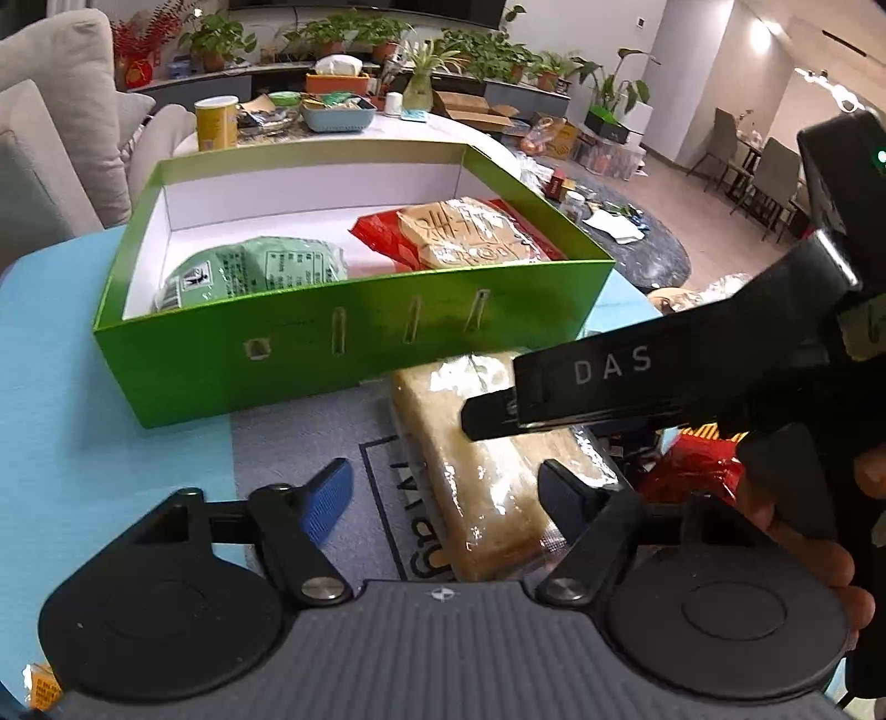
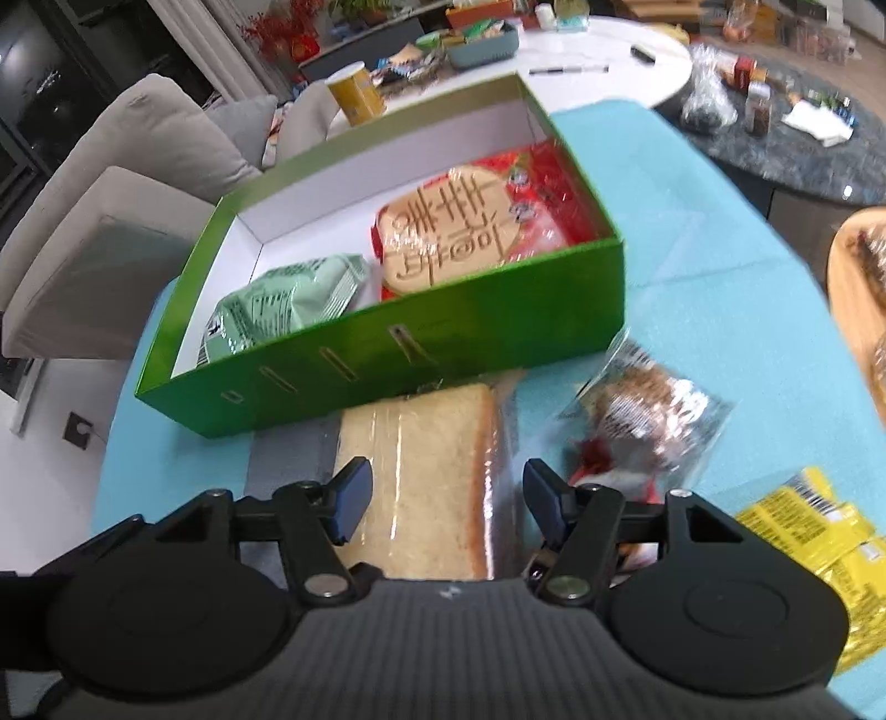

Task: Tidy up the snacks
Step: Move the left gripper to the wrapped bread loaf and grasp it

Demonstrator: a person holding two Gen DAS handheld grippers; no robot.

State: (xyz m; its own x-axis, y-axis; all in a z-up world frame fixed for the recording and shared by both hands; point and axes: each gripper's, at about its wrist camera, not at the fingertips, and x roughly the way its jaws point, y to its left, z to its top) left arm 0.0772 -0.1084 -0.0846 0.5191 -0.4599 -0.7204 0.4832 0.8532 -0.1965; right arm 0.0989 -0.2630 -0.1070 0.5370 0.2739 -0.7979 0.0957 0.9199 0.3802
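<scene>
right tool (image 2: pixel 443 498): wide, astride wrapped bread (image 2: pixel 421 471), pads clear | left tool (image 1: pixel 448 498): wide, bread between | green box (image 2: pixel 387 354): just beyond bread, on counter (image 2: pixel 720 288)

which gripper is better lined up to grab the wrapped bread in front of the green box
Right. The right gripper has the wrapped bread centred between open fingers; the left gripper's fingers sit off-centre on it.

Grey sofa (image 1: pixel 61 138), potted plants (image 1: pixel 332 33) and dining chairs (image 1: pixel 769 171) surround a white table (image 2: pixel 637 77)
</scene>
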